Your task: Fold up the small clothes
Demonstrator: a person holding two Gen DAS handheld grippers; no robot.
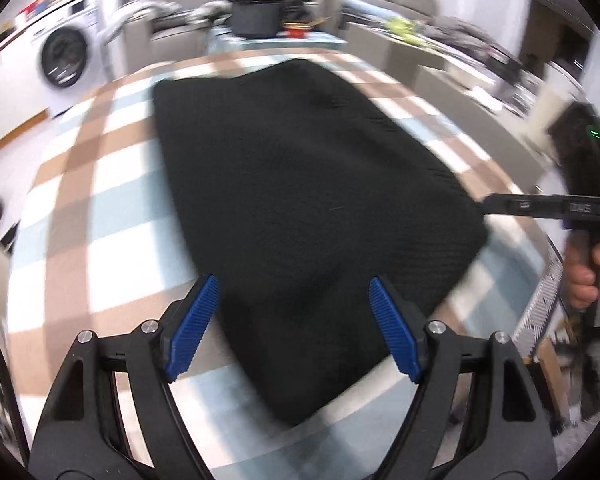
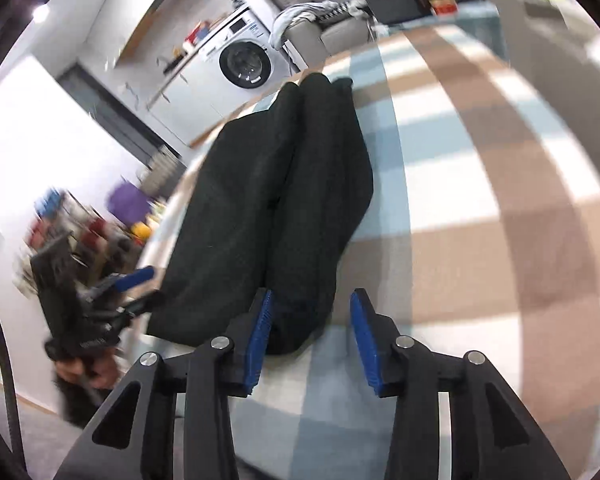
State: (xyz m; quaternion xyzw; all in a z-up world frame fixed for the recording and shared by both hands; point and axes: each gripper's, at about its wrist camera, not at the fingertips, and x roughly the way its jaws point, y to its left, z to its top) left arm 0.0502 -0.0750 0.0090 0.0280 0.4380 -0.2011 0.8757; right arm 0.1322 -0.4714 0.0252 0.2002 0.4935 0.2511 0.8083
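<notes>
A black knitted garment (image 1: 300, 200) lies folded flat on the checked tablecloth (image 1: 112, 208). My left gripper (image 1: 294, 320) is open, its blue pads on either side of the garment's near edge and just above it. In the right wrist view the same garment (image 2: 276, 200) shows as two long folded lobes. My right gripper (image 2: 310, 332) is open at the garment's near end, the left pad touching the cloth. The right gripper also shows in the left wrist view (image 1: 540, 206) at the garment's right edge. The left gripper shows in the right wrist view (image 2: 132, 284) at the left.
A washing machine (image 1: 64, 60) stands at the far left. A dark pot (image 1: 256, 16) and a red box (image 1: 298, 32) sit beyond the table's far edge. A beige sofa with clutter (image 1: 400, 20) runs along the back right. The table edge (image 2: 160, 232) is near the garment.
</notes>
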